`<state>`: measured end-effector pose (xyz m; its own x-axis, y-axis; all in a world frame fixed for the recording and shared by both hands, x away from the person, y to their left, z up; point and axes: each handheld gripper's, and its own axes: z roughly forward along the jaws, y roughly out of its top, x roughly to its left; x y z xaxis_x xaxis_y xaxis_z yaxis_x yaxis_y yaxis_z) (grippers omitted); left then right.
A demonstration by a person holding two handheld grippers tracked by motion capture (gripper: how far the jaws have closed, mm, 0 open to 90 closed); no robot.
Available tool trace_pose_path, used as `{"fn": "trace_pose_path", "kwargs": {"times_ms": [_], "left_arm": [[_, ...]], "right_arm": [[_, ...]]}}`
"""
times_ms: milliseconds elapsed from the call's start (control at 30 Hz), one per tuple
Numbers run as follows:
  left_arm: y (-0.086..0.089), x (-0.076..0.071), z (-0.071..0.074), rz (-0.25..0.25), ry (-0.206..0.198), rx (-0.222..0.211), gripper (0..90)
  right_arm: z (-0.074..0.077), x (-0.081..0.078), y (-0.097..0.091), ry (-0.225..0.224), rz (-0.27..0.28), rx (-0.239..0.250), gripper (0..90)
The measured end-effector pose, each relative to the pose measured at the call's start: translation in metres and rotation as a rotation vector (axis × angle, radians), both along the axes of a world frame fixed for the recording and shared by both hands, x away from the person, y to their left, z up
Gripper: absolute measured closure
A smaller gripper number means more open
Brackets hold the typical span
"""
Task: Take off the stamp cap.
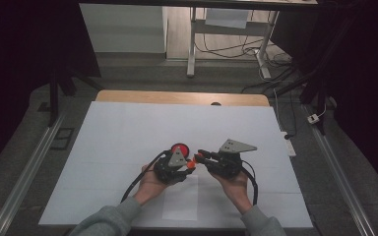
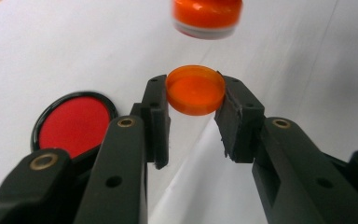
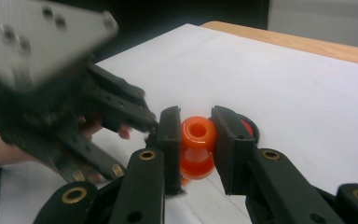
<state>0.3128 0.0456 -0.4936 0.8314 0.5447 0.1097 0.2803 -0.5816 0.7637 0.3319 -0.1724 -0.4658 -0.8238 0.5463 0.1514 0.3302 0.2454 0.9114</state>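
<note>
— Looking down from the high view, what do you make out?
— Both tongs meet over the middle of the white-covered counter (image 1: pixel 128 128). The left tongs (image 1: pixel 189 164) and right tongs (image 1: pixel 200 155) point at each other, tips almost touching, with something small and orange between them. A red disc (image 1: pixel 179 148) lies flat just behind the left tongs.

— And the left gripper view?
— The left tongs (image 2: pixel 193 119) are partly closed on an orange cap (image 2: pixel 195 89), pinched by its rim between the pad tips. An orange bottle (image 2: pixel 207 16), blurred, sits just beyond the cap, apart from it. The red disc (image 2: pixel 74 123) lies to the left of the jaws.

— The right gripper view?
— The right tongs (image 3: pixel 196 140) are narrowed onto the orange bottle (image 3: pixel 198 147), pads pressed against both sides, its open mouth facing the camera. The left tongs (image 3: pixel 144 122) sit just to the left of it.
</note>
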Motion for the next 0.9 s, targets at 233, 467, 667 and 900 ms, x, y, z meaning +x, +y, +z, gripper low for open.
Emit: {"fn": "trace_pose_path", "kwargs": {"times_ms": [233,467,667,900], "left_arm": [[0.001,-0.002,0.004,0.001,-0.023,0.012,65.2],[0.002,-0.002,0.004,0.002,-0.024,0.006,65.2],[0.005,-0.002,0.006,0.003,-0.029,0.003,65.2],[0.011,-0.002,0.007,0.002,-0.038,0.005,65.1]], "right_arm": [[0.001,0.000,-0.002,-0.007,0.001,0.006,72.6],[0.001,0.001,-0.004,-0.009,-0.006,0.007,72.6],[0.001,0.000,-0.003,-0.013,-0.004,0.004,72.6],[0.002,0.000,-0.004,-0.016,-0.006,0.003,72.5]]}}
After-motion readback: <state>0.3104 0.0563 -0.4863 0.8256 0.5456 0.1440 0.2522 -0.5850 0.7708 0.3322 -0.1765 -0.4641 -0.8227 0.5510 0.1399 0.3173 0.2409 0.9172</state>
